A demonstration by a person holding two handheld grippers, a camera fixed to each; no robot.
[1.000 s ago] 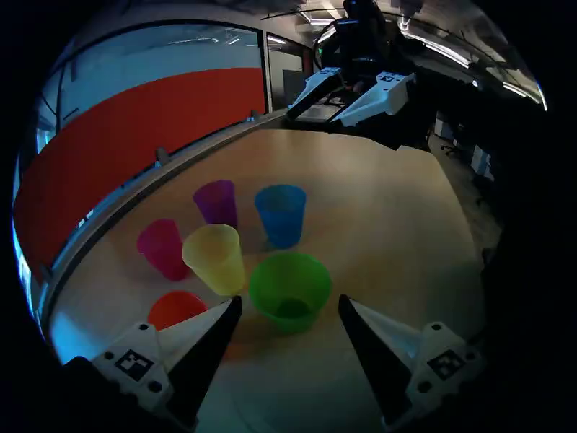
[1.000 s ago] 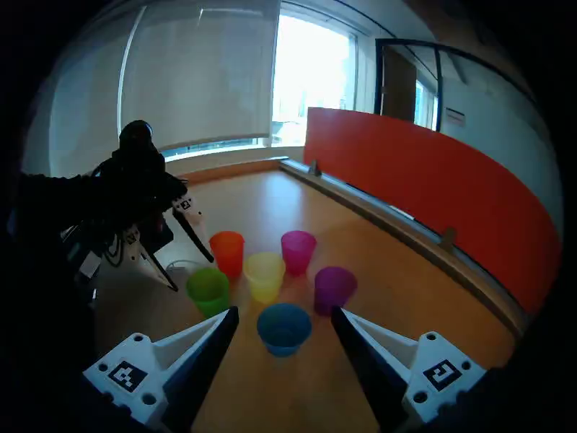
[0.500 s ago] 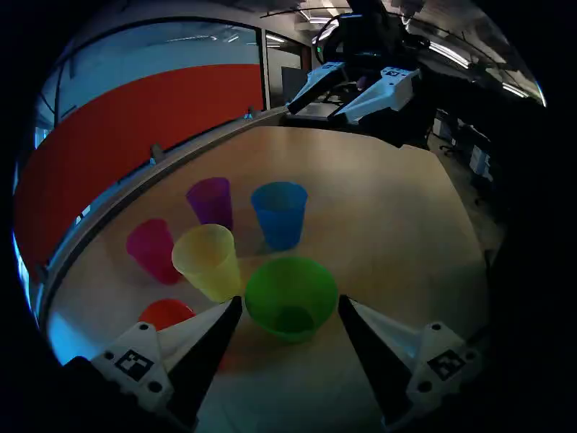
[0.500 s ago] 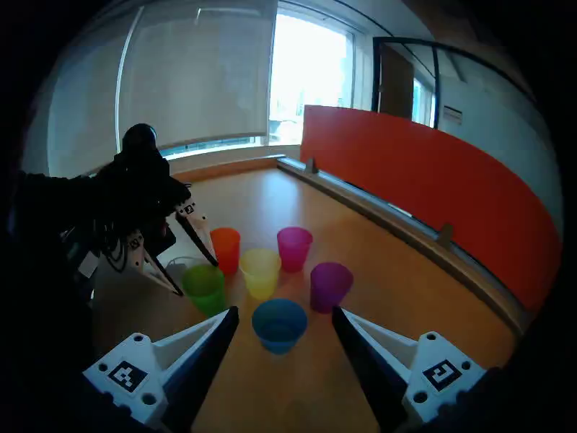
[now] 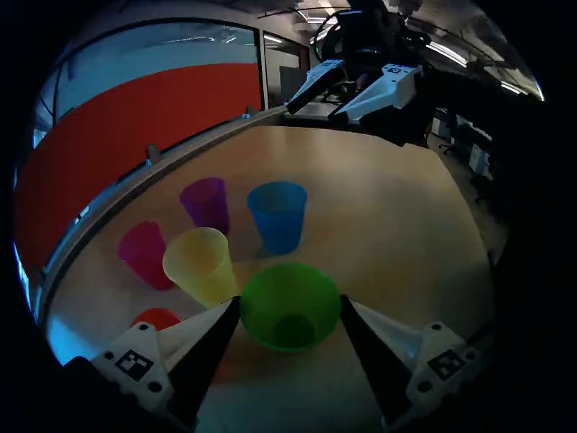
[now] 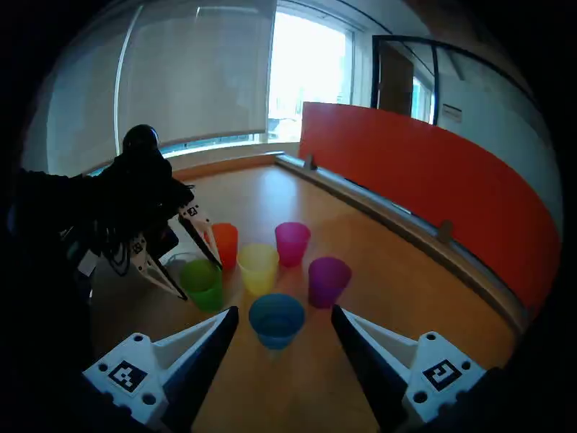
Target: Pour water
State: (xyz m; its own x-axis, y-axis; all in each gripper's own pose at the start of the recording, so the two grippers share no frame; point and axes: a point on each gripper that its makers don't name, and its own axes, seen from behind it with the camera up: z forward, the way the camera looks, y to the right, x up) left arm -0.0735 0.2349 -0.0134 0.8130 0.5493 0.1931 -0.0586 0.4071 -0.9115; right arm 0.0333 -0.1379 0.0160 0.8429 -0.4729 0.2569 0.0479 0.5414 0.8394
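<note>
Green cup (image 5: 290,321) upright, mouth up — left gripper (image 5: 287,299) wide around it, right gripper (image 6: 283,309) wide.

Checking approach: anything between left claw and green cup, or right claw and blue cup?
Nothing visible. The green cup sits at the mouth of the open left claw; the blue cup stands just ahead of the open right claw. The yellow cup is beside the left claw, not in its path.
</note>
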